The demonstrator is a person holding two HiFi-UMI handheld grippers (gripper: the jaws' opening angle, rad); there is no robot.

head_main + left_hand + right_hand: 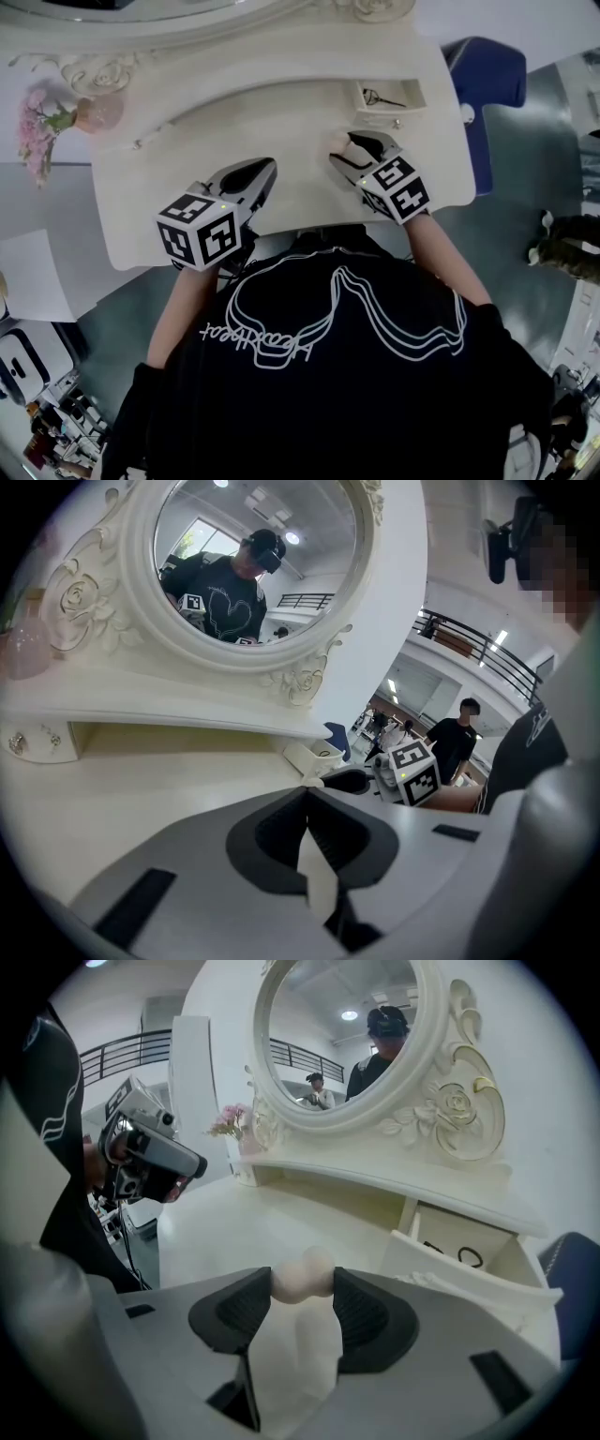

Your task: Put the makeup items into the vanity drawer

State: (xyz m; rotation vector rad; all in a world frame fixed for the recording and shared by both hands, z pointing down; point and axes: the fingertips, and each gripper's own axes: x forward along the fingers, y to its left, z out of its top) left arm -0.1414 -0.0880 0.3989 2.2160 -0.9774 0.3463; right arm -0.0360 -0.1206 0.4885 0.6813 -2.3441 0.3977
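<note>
The left tool (263,174), its jaws pressed together on nothing, is held low over the front of the white surface (281,103). It is judged to be parked there so that the other hand has room to work. To its right, the right tool (347,148) is seen pinching a pale pink makeup sponge (302,1281), which is caught at its narrow waist between both pads. Whether the sponge has been lifted clear of the surface cannot be told. Beyond it and further right, the small vanity drawer (375,111) is shown pulled open, with a dark looped item already lying inside. It appears to have been left open to receive the sponge.

The surface is otherwise largely bare. It is backed by an ornate oval mirror (337,1035), in which the person is reflected. Pink flowers (37,127) are set at its far left corner, and a blue chair (487,70) is pushed against its right end. A bright hall with a railed upper gallery (478,644) is visible behind, where a bystander (455,742) is seen.
</note>
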